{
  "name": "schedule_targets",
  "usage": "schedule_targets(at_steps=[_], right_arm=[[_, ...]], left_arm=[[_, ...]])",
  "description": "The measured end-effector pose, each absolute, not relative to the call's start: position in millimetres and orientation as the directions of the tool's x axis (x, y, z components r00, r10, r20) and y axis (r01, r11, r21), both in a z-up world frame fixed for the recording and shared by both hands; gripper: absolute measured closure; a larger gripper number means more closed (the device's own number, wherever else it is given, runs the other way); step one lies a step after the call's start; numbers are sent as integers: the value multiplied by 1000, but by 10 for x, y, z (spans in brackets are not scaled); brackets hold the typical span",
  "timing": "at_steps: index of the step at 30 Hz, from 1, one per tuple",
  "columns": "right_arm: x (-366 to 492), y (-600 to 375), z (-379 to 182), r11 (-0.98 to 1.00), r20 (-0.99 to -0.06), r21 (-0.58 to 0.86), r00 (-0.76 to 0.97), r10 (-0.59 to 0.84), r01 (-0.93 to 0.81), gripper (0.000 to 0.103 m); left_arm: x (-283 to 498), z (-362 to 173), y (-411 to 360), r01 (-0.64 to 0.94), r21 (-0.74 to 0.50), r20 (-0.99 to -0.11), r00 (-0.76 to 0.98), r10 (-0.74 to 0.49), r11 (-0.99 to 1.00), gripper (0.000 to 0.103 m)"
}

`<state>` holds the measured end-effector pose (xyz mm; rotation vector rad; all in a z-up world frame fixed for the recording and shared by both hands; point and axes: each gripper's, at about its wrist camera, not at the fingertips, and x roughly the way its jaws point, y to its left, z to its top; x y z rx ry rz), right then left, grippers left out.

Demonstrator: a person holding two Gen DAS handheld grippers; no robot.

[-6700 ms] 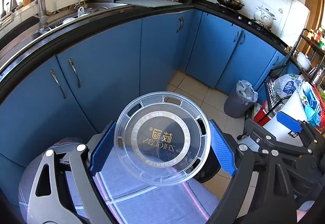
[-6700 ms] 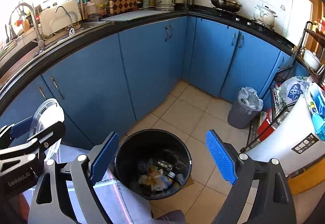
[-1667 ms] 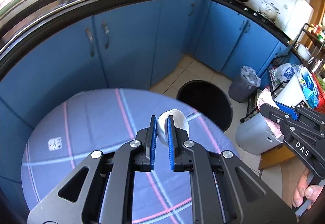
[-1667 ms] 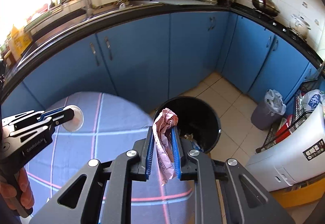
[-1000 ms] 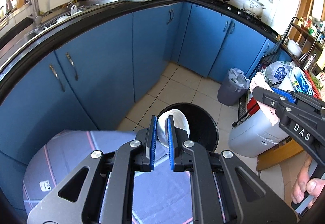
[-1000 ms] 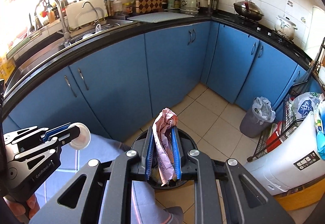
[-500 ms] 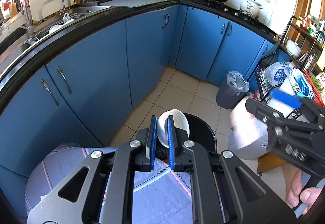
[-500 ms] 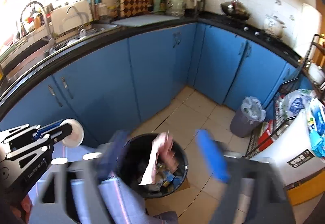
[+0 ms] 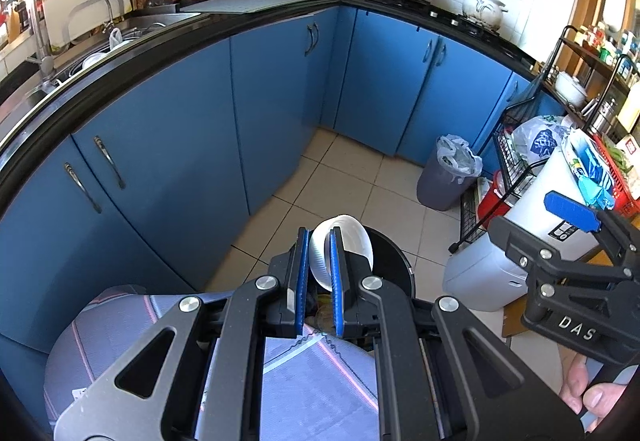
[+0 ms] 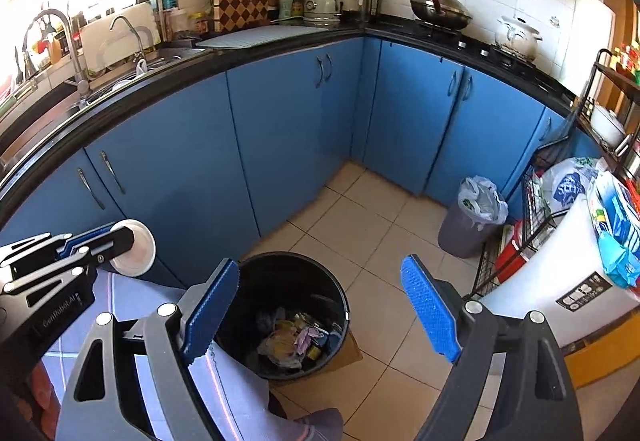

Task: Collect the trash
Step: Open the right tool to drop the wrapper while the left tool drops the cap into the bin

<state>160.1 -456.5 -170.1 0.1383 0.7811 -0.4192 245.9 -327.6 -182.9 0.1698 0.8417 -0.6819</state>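
As the black bin (image 10: pixel 288 305) waits below to take trash, my left claw (image 9: pixel 320 273) stays clamped on the white paper cup (image 9: pixel 344 249) above its rim; my right claw (image 10: pixel 320 309), jaws just parted, hangs empty over it

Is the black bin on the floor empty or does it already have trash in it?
Not empty. The right wrist view looks down into the black bin and shows crumpled wrappers lying at its bottom.

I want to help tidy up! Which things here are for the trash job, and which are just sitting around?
For the job:
- white paper cup, pinched in the left gripper
- black bin, trash inside
- right gripper, jaws apart, nothing between them

Just sitting around:
- grey bin
- kettle
- wok
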Motion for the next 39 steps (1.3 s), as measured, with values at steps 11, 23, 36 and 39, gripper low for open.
schedule_targets(at_steps=[11, 23, 36, 39], right_arm=[[1301, -4750, -1709, 880, -714, -38, 603, -356, 474, 22], [1062, -4888, -1672, 854, -713, -39, 585, -388, 519, 22], [877, -5007, -1767, 837, -720, -33, 568, -398, 545, 22], [848, -5024, -1794, 836, -723, -28, 567, -396, 548, 22]], left_arm=[[2375, -1720, -3571, 664, -118, -722, 453, -523, 738, 92], [2325, -1577, -3958, 711, -117, -708, 430, -561, 693, 91], [2443, -1662, -4265, 726, -79, -727, 427, -537, 684, 90], [2495, -1723, -4318, 725, -77, -738, 421, -528, 685, 90]])
